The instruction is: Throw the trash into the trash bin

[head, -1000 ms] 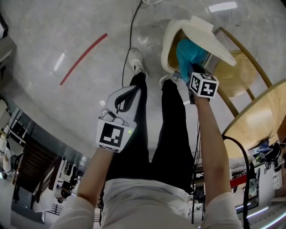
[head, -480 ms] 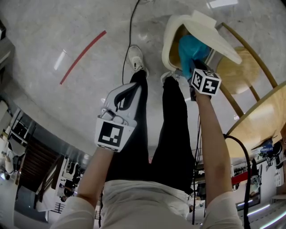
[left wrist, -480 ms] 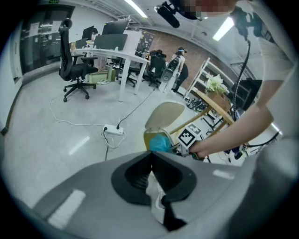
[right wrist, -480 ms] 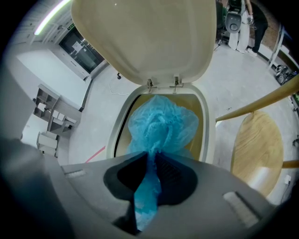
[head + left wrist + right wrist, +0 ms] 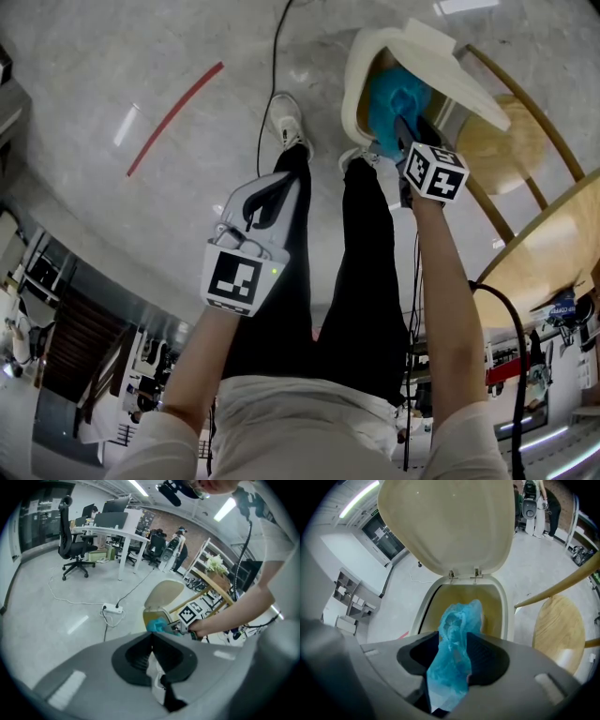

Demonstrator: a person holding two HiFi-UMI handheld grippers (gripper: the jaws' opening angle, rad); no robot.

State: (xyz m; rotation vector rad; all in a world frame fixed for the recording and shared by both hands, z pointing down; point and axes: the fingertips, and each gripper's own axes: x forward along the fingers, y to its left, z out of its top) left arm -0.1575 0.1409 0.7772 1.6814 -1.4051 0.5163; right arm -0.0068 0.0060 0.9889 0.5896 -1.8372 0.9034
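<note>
A cream pedal bin [image 5: 349, 94] stands on the floor with its lid [image 5: 450, 66] up. My right gripper [image 5: 403, 141] points steeply down over the bin's mouth [image 5: 506, 606]. Its jaws are opening, and crumpled blue trash [image 5: 454, 653] hangs loosely in the gap between them, over the yellowish inside. The blue trash [image 5: 389, 105] also shows in the head view at the bin's opening. My left gripper [image 5: 272, 192] hangs over the person's left leg, shut, with nothing in it; in its own view the left gripper [image 5: 151, 641] faces the bin [image 5: 151, 618].
A round wooden stool [image 5: 497, 141] stands right beside the bin, and a wooden table edge [image 5: 553, 253] curves at the right. The person's legs and white shoes [image 5: 286, 127] are below. A red tape line [image 5: 173, 117], a black cable [image 5: 272, 66] and a power strip [image 5: 114, 609] lie on the floor.
The right gripper's jaws have parted around the blue trash, which now sits a little deeper in the bin's mouth. The left gripper has stayed where it was.
</note>
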